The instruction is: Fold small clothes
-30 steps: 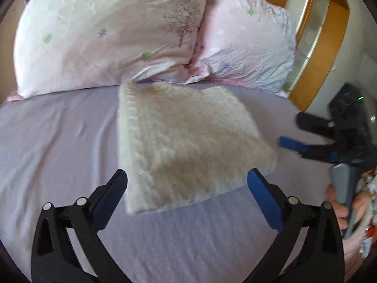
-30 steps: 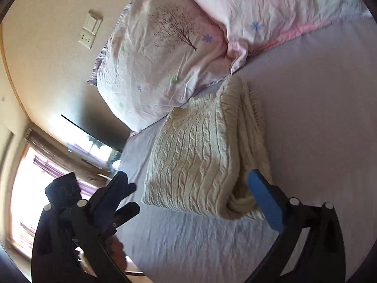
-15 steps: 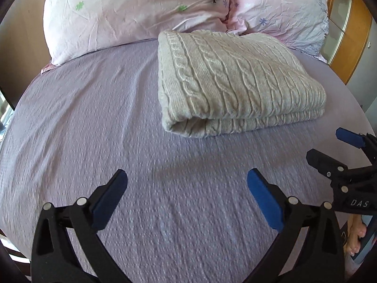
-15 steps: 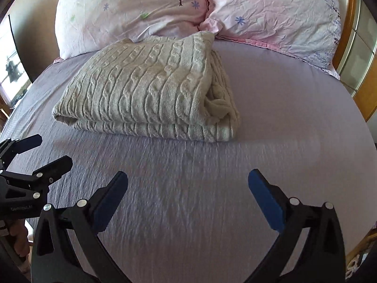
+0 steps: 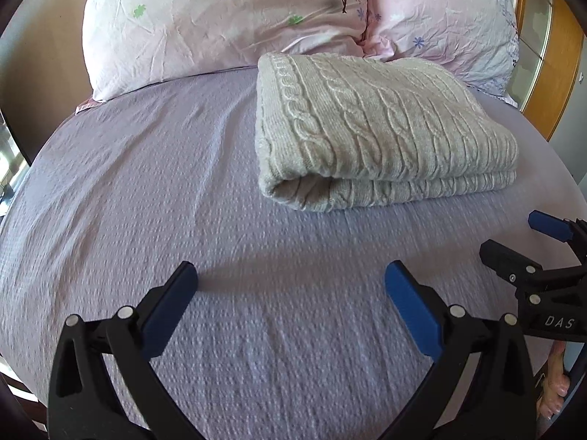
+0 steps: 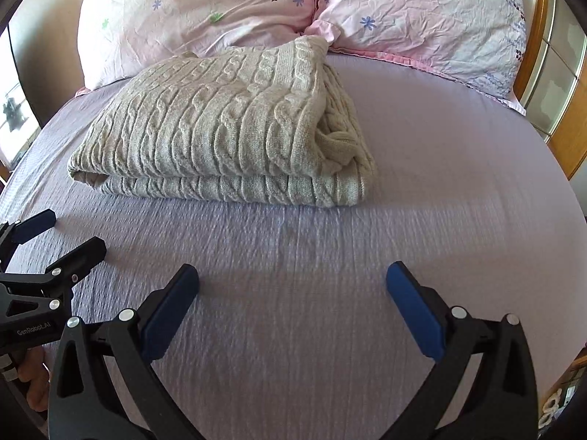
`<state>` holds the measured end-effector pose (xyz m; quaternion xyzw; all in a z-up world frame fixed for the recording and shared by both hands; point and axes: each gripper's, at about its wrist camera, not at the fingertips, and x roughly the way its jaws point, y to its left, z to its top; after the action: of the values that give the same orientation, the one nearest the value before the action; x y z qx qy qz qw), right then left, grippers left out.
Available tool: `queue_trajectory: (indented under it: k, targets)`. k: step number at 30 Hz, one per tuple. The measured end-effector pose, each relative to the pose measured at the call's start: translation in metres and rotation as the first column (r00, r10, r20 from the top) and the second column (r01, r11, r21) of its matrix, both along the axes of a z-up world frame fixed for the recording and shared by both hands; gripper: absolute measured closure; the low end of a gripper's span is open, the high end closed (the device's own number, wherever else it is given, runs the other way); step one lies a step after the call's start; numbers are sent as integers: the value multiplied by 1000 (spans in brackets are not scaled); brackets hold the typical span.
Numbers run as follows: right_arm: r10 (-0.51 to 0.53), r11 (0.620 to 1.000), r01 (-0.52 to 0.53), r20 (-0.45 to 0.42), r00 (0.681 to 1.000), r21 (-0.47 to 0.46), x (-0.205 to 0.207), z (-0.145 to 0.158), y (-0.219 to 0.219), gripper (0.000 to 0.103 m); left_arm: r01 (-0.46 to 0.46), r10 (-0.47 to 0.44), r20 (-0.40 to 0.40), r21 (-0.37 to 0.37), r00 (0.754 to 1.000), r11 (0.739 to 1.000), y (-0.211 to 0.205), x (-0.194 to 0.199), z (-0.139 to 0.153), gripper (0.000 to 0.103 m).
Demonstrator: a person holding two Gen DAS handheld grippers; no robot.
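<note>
A home bedroom is showing here: a bed [image 5: 146,220] wearing a lilac sheet, two pink floral pillows [image 6: 205,18] leaning at its head, probably a wooden wardrobe frame [image 5: 561,73] standing alongside.

Pillows [image 5: 227,25] cropped at the top edge, bedsheet [image 6: 293,256] weave blurred near the camera, sweater's [image 5: 374,128] far edge hidden

sweater [image 5: 378,128]: cream, cable-knit
sheet [image 5: 146,190]: plain lilac
pillows [image 6: 205,11]: pale pink, tiny flowers, tree print
pads [image 6: 168,311]: blue
</note>
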<state>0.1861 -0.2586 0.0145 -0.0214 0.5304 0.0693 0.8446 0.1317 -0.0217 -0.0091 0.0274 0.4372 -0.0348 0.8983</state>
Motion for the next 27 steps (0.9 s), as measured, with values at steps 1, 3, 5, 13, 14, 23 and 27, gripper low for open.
queue_trajectory:
  k: [1, 3, 5, 13, 14, 23, 27]
  targets:
    - [2, 1000, -2, 1, 1000, 0, 0, 0, 0, 1, 0, 0, 1, 0, 1000, 1000, 0, 0, 0, 2]
    - [2, 1000, -2, -1, 1000, 0, 0, 0, 0, 1, -3, 3, 3, 1, 1000, 1000, 0, 1, 0, 2]
    - [6, 1000, -6, -2, 1000, -1, 1, 0, -1, 1, -3, 3, 7, 1, 1000, 1000, 0, 1, 0, 2]
    - [6, 1000, -6, -2, 1000, -1, 0, 0, 0, 1, -2, 2, 8, 1, 1000, 1000, 1, 1, 0, 2]
    - [6, 1000, -6, -2, 1000, -1, 0, 0, 0, 1, -3, 3, 8, 1, 1000, 1000, 1, 1, 0, 2]
    - [5, 1000, -5, -2, 1000, -1, 0, 0, 0, 1, -2, 2, 10, 2, 1000, 1000, 0, 1, 0, 2]
    - [4, 1000, -4, -1, 1000, -1, 0, 0, 0, 1, -2, 2, 10, 2, 1000, 1000, 1, 1, 0, 2]
